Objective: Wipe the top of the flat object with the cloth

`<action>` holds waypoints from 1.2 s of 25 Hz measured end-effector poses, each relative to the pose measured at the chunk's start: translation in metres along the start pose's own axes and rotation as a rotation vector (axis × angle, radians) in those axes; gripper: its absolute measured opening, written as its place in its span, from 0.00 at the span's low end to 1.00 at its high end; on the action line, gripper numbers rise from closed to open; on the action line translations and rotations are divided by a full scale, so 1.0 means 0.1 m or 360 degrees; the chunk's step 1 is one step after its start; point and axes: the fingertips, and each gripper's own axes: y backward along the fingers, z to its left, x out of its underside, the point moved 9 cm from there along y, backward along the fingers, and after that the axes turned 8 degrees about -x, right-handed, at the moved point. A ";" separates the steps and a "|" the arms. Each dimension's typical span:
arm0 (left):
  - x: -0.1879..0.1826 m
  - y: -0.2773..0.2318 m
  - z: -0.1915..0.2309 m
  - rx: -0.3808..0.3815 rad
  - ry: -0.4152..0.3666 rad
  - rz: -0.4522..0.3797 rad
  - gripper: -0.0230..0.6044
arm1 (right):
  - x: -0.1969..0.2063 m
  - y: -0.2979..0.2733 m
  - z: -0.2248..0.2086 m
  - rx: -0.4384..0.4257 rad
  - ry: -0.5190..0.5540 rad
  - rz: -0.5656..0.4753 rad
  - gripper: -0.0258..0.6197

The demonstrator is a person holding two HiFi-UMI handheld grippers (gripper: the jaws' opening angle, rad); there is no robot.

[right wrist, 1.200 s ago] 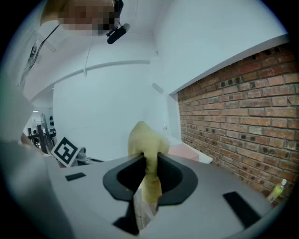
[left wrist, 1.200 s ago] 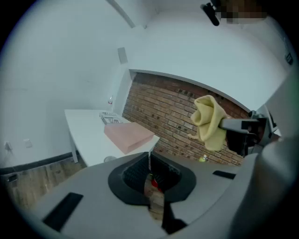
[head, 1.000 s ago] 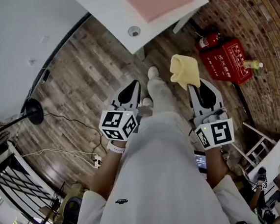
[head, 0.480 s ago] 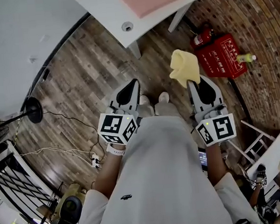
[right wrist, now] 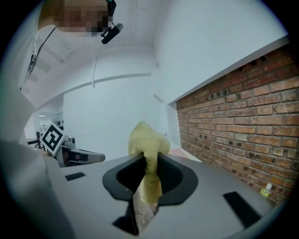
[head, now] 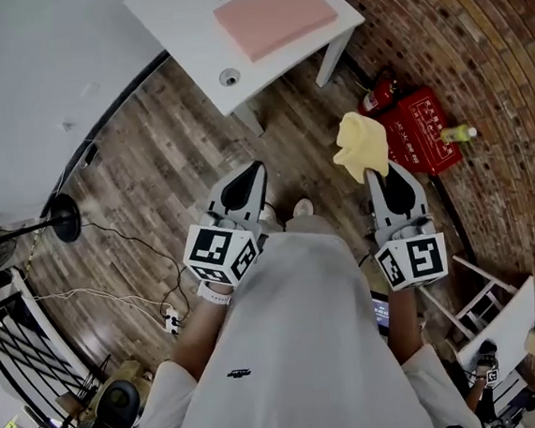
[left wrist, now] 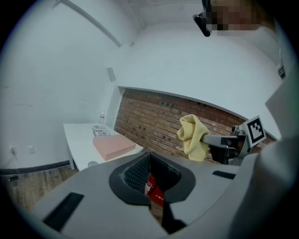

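A pink flat pad [head: 275, 14] lies on a white table [head: 190, 35] at the top of the head view; in the left gripper view the pad [left wrist: 113, 146] lies ahead to the left. My right gripper [head: 373, 170] is shut on a yellow cloth [head: 363, 145], which bunches above its jaws [right wrist: 147, 148] and is held in the air over the floor, well short of the table. My left gripper [head: 252, 174] is shut with nothing in it and hovers over the wooden floor beside the person's legs. The left gripper view also shows the cloth [left wrist: 192, 137] off to the right.
A red fire-extinguisher box [head: 421, 129] with a small bottle [head: 456, 134] on it stands by the brick wall [head: 476, 38] at right. A black lamp base [head: 65, 217] and cables [head: 115, 291] lie on the floor at left. A white table leg [head: 330, 56] stands near the box.
The table and pink pad have come further into the head view and shifted left. Both grippers keep their pose and the cloth stays gripped.
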 end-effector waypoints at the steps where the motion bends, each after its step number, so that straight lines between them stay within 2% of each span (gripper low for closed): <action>1: -0.01 -0.03 -0.04 -0.0002 -0.0002 0.0003 0.07 | -0.01 0.02 -0.05 0.0004 -0.0007 -0.0007 0.16; 6: -0.06 -0.22 -0.22 -0.0036 -0.0017 -0.0020 0.07 | 0.03 0.04 -0.30 -0.0001 -0.0012 0.0024 0.16; 12: -0.01 -0.47 -0.39 -0.0041 -0.0030 0.0025 0.07 | 0.07 0.01 -0.62 -0.0035 -0.0244 -0.0041 0.16; 16: -0.03 -0.61 -0.36 -0.0053 -0.0016 0.0027 0.07 | 0.08 -0.14 -0.70 -0.0084 -0.0266 -0.0042 0.16; 20: -0.11 -0.77 -0.22 -0.0066 -0.0015 -0.0005 0.07 | 0.06 -0.39 -0.72 -0.0160 -0.0226 -0.0001 0.16; 25: -0.18 -1.08 0.04 -0.0083 0.0023 0.0002 0.07 | -0.01 -0.78 -0.83 -0.0179 -0.0198 0.0026 0.16; 30: -0.49 -1.45 0.45 -0.0100 0.0045 -0.0040 0.07 | -0.19 -1.40 -0.95 -0.0226 -0.0160 0.0079 0.16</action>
